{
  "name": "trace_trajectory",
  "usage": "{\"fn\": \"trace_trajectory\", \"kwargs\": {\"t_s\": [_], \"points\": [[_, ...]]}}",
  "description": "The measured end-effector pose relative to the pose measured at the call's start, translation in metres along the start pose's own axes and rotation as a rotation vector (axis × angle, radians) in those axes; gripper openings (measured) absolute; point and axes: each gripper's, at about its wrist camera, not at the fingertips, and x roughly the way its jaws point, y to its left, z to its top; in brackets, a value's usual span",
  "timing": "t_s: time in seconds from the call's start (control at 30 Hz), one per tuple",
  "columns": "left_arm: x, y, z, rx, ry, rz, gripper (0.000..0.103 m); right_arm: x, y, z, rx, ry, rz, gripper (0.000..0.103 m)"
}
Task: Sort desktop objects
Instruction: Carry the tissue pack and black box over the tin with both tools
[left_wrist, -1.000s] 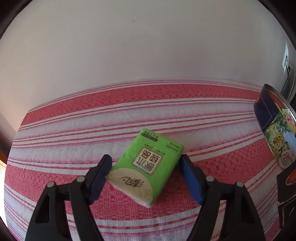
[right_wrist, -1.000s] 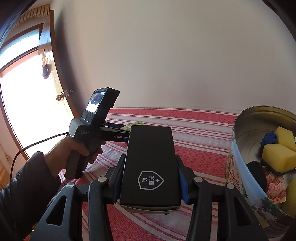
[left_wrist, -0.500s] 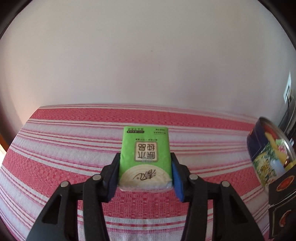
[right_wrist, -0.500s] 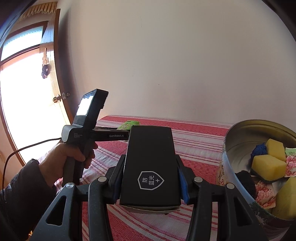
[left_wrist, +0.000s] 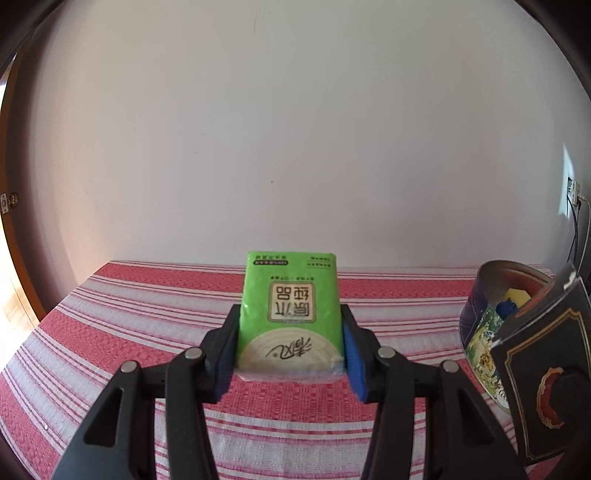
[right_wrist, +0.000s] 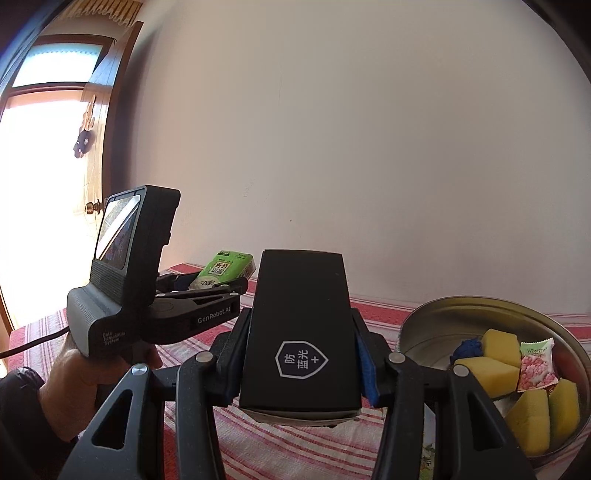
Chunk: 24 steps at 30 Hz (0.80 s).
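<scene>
Two hand-held grippers over a table w/ a red-and-white striped cloth (left_wrist: 110, 332), plain wall behind. Both carry something.

Left gripper (left_wrist: 290, 350): its jaws have just been closing and are now clamped on a green tissue pack (left_wrist: 290, 306), blue pads pressing its two long sides. Pack's long axis runs straight ahead along the fingers, far end jutting past the tips, clear of the cloth. In the right wrist view the same pack (right_wrist: 225, 271) shows at left, held up by a person's hand (right_wrist: 74, 384) on the grip.

Right gripper (right_wrist: 299, 354): clamped on a black box (right_wrist: 299, 332) w/ a white shield logo, gripped across its width, long axis also pointing forward, lifted off the table.

Key relation: the round tin (right_wrist: 424, 325) stands open to the right of both grippers. It already holds yellow sponge blocks (right_wrist: 487, 369), a blue item and a pink-printed sachet (right_wrist: 535, 365). From the left gripper the tin (left_wrist: 480, 332) is well off to the right, partly hidden by a dark box in front of it. The right gripper is much nearer, tin rim just beside its right finger.

Judgement: if the tin is the destination, the black box likely goes first w/ a short swing right; the tissue pack needs a longer carry across.
</scene>
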Motion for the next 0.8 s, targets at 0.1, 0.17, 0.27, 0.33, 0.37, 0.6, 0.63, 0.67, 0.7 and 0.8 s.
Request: {"fn": "trace_trajectory", "kwargs": {"t_s": [0.1,0.17,0.27,0.33,0.37,0.6,0.63,0.67,0.7,0.8], "points": [[-0.008,-0.006,-0.003,-0.003,-0.022,0.012,0.050,-0.004,0.001,0.000,-0.010,-0.016,-0.016,0.052],[-0.015,-0.008,-0.005,-0.003,-0.040,0.010,0.049,-0.006,0.001,0.000,-0.016,-0.021,-0.031,0.052],[-0.021,-0.010,-0.008,-0.011,-0.045,-0.009,0.050,-0.008,-0.002,0.000,-0.015,-0.021,-0.057,0.052],[-0.026,-0.012,-0.009,-0.008,-0.055,-0.009,0.050,-0.010,-0.010,-0.001,-0.006,-0.020,-0.071,0.052],[-0.028,-0.013,-0.010,-0.004,-0.060,-0.010,0.050,-0.011,-0.015,-0.002,-0.001,-0.018,-0.077,0.052],[-0.040,-0.025,-0.012,0.023,-0.085,-0.024,0.050,-0.017,-0.021,-0.002,0.003,-0.024,-0.097,0.052],[-0.040,-0.023,-0.012,0.016,-0.084,-0.028,0.050,-0.018,-0.021,-0.002,0.000,-0.025,-0.098,0.052],[-0.039,-0.020,-0.011,0.004,-0.071,-0.035,0.050,-0.019,-0.021,-0.002,-0.001,-0.027,-0.098,0.052],[-0.036,-0.015,-0.011,-0.011,-0.049,-0.043,0.050,-0.019,-0.022,-0.002,-0.002,-0.027,-0.098,0.052],[-0.026,0.008,-0.012,-0.099,0.009,-0.063,0.055,-0.021,-0.026,-0.002,0.006,-0.026,-0.100,0.052]]}}
